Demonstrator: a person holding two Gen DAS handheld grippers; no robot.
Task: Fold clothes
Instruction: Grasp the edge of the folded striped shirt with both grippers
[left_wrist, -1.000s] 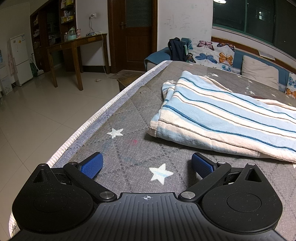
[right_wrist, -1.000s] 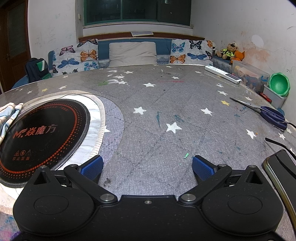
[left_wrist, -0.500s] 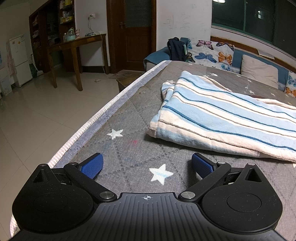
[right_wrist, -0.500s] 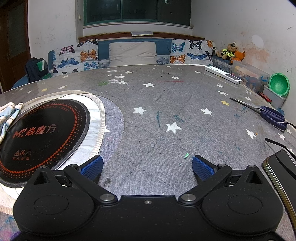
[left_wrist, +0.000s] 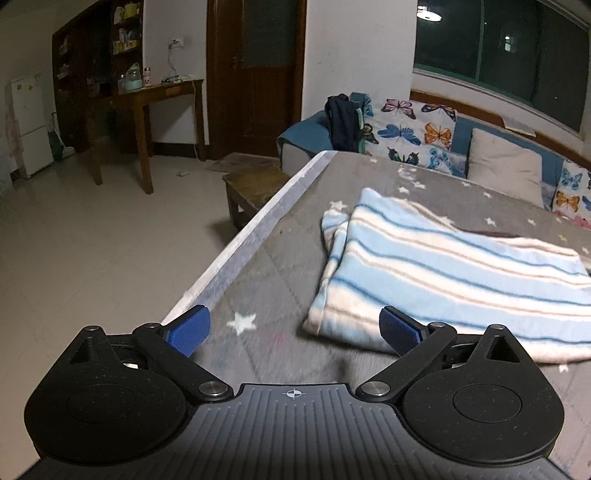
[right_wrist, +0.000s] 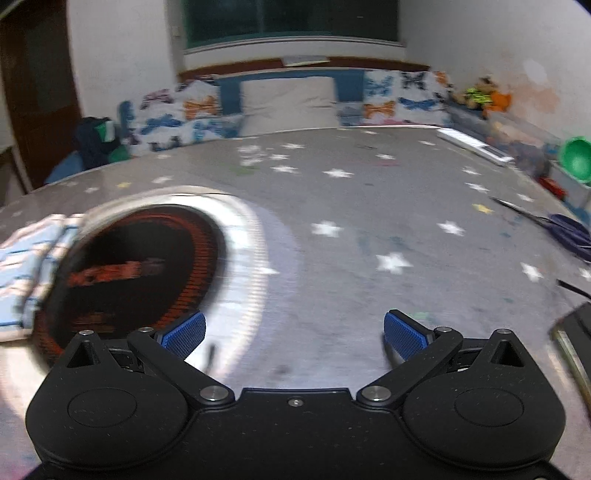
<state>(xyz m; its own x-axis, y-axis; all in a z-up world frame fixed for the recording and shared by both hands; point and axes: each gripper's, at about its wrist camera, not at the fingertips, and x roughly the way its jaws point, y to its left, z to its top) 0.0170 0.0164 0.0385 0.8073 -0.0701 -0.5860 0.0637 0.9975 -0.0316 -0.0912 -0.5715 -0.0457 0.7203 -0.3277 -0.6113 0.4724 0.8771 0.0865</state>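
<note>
A folded blue, white and beige striped cloth lies on the grey star-patterned table. My left gripper is open and empty just above the table, with the cloth's near corner between its blue pads. The same cloth shows at the far left of the right wrist view. My right gripper is open and empty over the bare table, to the right of the cloth.
A round black induction plate sits in the table beside the cloth. Scissors, a remote and a green bowl lie at the right. The table's left edge drops to the floor. A dark tray is at near right.
Both grippers have moved forward and lifted; the left one now reaches the cloth's near corner. The right view is blurred from motion. Both stay open.
</note>
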